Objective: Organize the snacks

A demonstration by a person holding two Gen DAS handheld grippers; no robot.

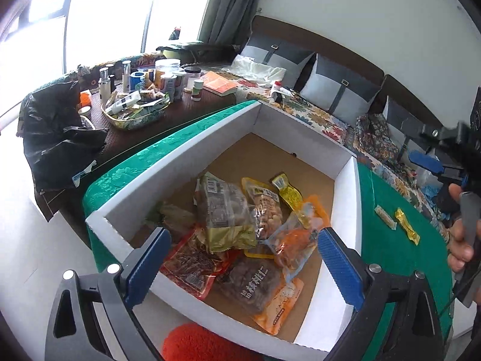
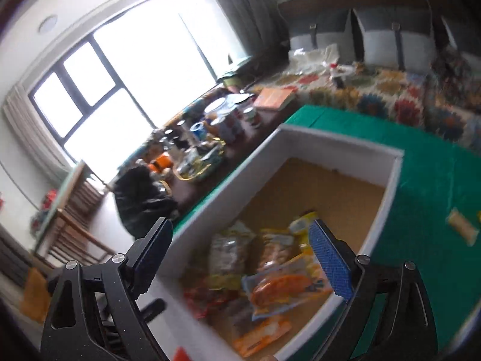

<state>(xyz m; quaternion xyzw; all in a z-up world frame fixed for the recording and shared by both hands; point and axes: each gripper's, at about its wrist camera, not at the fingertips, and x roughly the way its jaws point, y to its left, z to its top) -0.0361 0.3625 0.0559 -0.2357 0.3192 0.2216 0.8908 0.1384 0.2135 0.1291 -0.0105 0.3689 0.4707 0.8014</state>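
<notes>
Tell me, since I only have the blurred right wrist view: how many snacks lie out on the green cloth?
Observer: Two. A white stick and a yellow packet lie side by side, right of the box.
Operator: Is the left gripper holding anything?
Observer: No. The left gripper is open over the box's near end, with nothing between its fingers.
</notes>
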